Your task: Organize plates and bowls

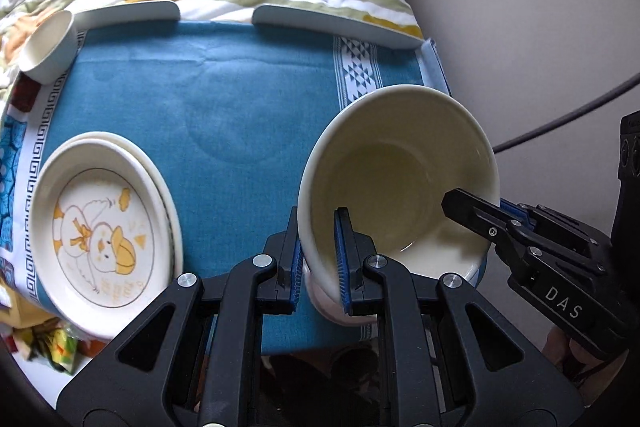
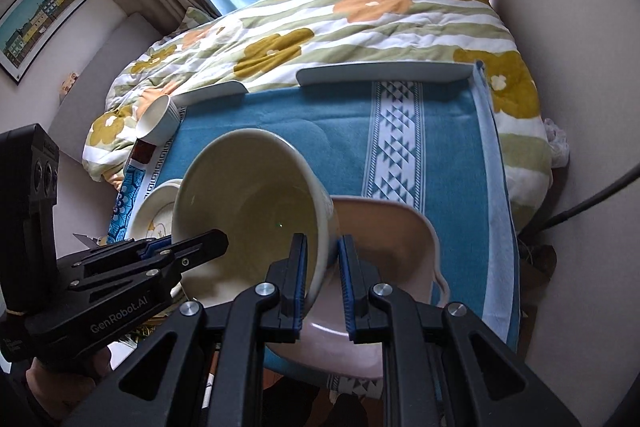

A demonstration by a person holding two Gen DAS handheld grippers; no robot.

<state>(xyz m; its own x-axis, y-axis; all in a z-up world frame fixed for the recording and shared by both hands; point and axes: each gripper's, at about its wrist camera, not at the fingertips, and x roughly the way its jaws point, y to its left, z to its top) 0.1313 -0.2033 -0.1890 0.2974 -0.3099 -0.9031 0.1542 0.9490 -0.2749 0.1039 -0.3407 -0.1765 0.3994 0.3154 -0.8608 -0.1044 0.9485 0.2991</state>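
A large cream bowl [image 1: 400, 179] is held tilted above a pale pink bowl [image 2: 392, 267] at the near right of the blue cloth. My left gripper [image 1: 318, 259] is shut on the cream bowl's near-left rim. My right gripper [image 2: 322, 275] is shut on the cream bowl's [image 2: 248, 203] right rim; it also shows in the left wrist view [image 1: 476, 211]. The left gripper shows in the right wrist view [image 2: 188, 247]. A stack of plates [image 1: 104, 227] with a duck picture lies at the near left. A small white bowl [image 1: 50, 45] lies tipped at the far left corner.
The blue cloth [image 1: 240, 99] covers a tray table with white raised rails [image 1: 336, 23] at its far edge. A flowered quilt [image 2: 340, 23] lies behind it. A wall and a dark cable [image 1: 560, 123] are to the right. Snack packets [image 1: 52, 343] lie at the near left.
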